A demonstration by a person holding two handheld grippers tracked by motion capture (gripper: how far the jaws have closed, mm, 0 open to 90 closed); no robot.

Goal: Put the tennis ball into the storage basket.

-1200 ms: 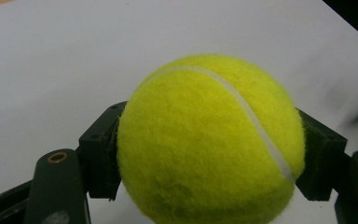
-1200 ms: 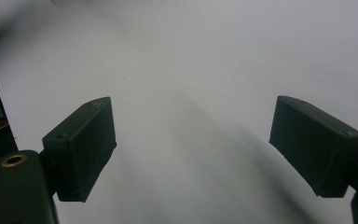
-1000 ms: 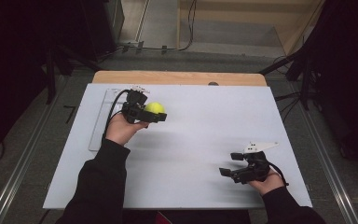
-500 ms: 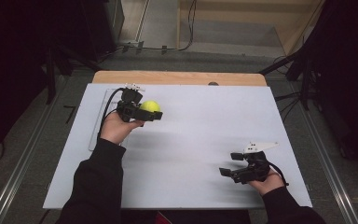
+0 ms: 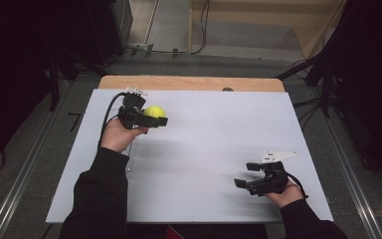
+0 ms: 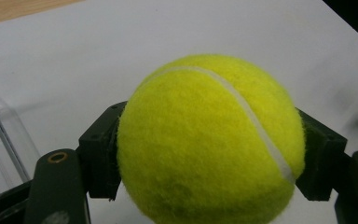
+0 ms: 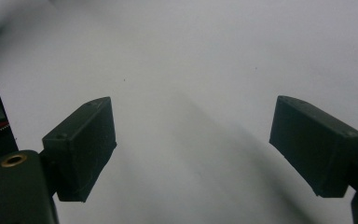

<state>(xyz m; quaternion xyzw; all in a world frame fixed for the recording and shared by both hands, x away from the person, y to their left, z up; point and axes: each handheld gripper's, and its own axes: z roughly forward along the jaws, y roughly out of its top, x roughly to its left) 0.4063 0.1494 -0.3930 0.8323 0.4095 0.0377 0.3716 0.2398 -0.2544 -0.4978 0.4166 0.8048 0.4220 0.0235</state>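
light: dim, surrounds black | table (image 5: 219,129) evenly lit | shadows soft | right gripper view blurry

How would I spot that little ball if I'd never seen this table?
Start at the white table and go to its far left part. There the left gripper clamps a tennis ball: fuzzy, bright yellow-green, with a white seam, the one vivid colour.
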